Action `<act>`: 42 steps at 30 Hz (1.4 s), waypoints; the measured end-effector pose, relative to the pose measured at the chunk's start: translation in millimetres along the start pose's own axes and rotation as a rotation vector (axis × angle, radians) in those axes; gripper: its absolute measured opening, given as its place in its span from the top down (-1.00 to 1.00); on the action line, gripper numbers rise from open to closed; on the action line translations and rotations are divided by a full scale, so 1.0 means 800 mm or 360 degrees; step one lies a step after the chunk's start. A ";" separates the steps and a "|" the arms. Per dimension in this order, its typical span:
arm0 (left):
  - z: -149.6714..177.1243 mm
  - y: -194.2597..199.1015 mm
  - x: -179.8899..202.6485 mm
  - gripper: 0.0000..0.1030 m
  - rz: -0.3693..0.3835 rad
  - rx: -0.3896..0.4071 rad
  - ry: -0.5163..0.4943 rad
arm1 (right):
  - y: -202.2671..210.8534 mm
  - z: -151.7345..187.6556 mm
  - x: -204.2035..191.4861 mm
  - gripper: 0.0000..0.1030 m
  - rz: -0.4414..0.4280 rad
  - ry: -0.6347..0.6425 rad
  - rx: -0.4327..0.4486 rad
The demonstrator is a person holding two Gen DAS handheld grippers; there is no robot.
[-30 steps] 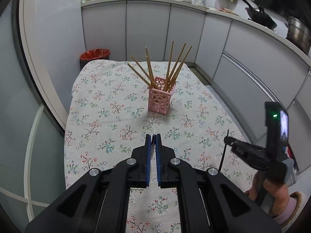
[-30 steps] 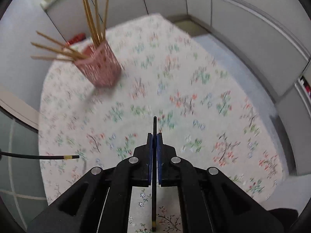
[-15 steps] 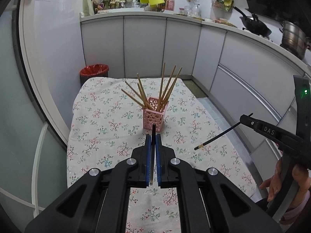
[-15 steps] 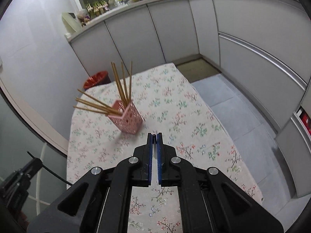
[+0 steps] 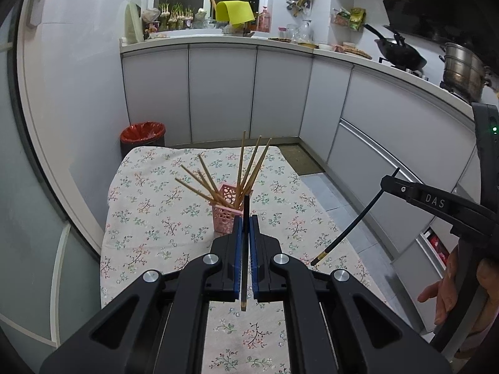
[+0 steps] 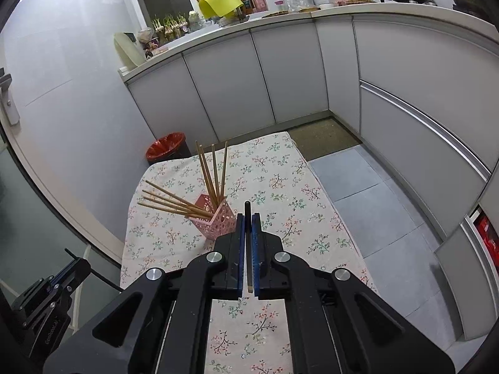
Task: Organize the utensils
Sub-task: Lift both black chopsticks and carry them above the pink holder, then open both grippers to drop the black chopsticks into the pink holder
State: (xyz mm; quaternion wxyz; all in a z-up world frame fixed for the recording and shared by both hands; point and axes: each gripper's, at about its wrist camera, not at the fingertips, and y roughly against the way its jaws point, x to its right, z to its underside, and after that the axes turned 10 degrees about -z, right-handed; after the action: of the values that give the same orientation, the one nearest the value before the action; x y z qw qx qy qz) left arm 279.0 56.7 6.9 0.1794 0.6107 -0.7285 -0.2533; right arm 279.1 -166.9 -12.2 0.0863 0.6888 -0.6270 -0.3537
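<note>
A pink perforated holder (image 5: 225, 216) (image 6: 215, 222) stands mid-table with several wooden chopsticks (image 5: 240, 168) (image 6: 174, 202) fanned out of it. My left gripper (image 5: 246, 218) hovers above the table just in front of the holder, shut on a black chopstick (image 5: 244, 280) with a gold tip that runs lengthwise between the blue pads. My right gripper (image 6: 247, 217) is shut on a second black chopstick (image 6: 247, 207). The left wrist view shows that right gripper (image 5: 386, 183) at right, its chopstick (image 5: 352, 224) slanting down over the table's right edge. The left gripper (image 6: 78, 266) appears at lower left.
The table wears a floral cloth (image 5: 156, 218) (image 6: 280, 187). A red-lined bin (image 5: 142, 129) (image 6: 167, 148) stands past its far left corner. Grey cabinets (image 5: 280, 93) line the back and right, with tiled floor (image 6: 374, 202) between them and the table. A person's hand (image 5: 449, 293) holds the right gripper.
Both grippers have risen above the table and tilted up, so the holder looks smaller and more of the kitchen shows. Each black chopstick now shows clamped between its pads.
</note>
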 end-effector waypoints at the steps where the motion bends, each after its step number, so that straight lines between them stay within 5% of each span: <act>1: -0.004 0.000 0.002 0.91 0.0006 0.0006 -0.0002 | 0.002 -0.002 0.001 0.94 0.0005 0.0001 0.0014; 11: -0.102 -0.031 0.011 0.91 0.0018 0.0132 0.0034 | 0.008 -0.050 0.003 0.94 -0.0030 0.0034 0.0122; 17: -0.155 -0.104 0.010 0.91 -0.0031 0.0156 0.0069 | -0.019 -0.084 0.006 0.94 -0.0074 0.0031 0.0154; 27: -0.131 -0.242 -0.009 0.87 -0.0086 -0.0004 0.0179 | -0.097 -0.108 0.002 0.94 -0.0121 0.0052 0.0106; 31: -0.129 -0.213 -0.032 0.84 -0.0089 0.0146 0.0244 | -0.115 -0.111 -0.012 0.94 -0.0158 0.0071 0.0097; 35: -0.131 -0.181 -0.053 0.43 -0.0112 0.0239 0.0294 | -0.118 -0.115 -0.032 0.94 -0.0211 0.0095 0.0119; 42: -0.124 -0.154 -0.081 0.33 -0.0146 0.0305 0.0332 | -0.134 -0.116 -0.070 0.94 -0.0225 0.0165 0.0125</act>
State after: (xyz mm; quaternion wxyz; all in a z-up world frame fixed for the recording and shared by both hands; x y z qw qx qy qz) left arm 446.4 89.7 17.1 0.1833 0.6806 -0.6981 -0.1255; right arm 422.6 -123.8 17.2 0.0663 0.7515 -0.5848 -0.2981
